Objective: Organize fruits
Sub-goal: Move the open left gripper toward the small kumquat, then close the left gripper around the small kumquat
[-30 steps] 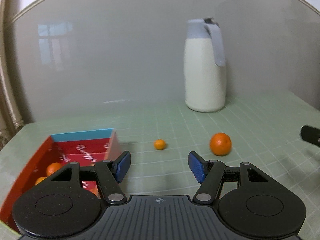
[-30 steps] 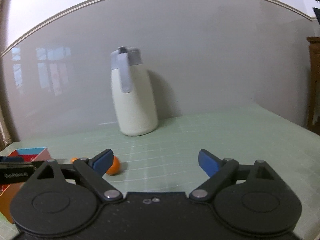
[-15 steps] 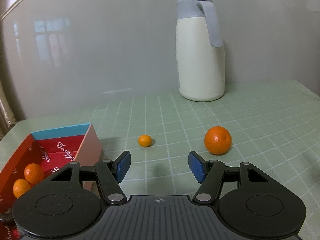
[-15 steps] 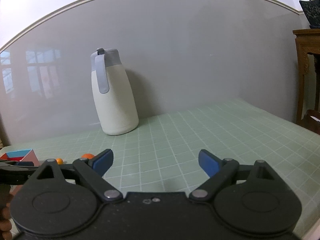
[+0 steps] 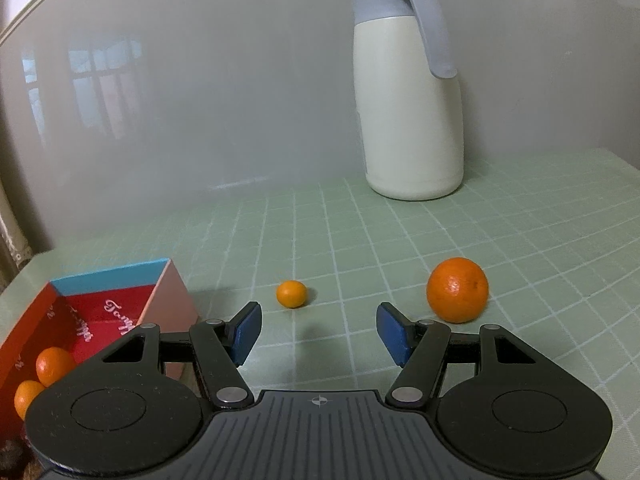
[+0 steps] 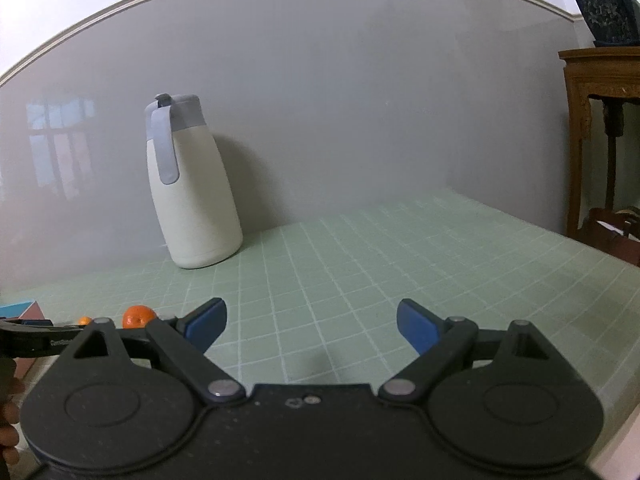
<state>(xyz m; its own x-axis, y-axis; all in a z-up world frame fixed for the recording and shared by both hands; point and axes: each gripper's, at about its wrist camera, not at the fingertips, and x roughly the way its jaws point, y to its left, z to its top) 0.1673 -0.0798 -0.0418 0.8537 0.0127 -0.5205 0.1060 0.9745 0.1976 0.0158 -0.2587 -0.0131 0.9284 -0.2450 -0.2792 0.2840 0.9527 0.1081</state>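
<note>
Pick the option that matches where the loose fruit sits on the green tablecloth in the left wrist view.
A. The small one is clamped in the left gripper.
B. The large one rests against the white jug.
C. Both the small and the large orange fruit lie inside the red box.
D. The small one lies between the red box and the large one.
D: the small orange fruit lies on the cloth, with the red box to its left and the large orange to its right, ahead of the open left gripper.

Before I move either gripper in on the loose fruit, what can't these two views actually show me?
- Red box, left wrist view: its near part is behind the left gripper, so the fruit count inside is unknown.
- Small orange, right wrist view: tiny and partly behind the right gripper.
- Large orange, same view: lower part hidden.
- White jug: contents not visible.
</note>
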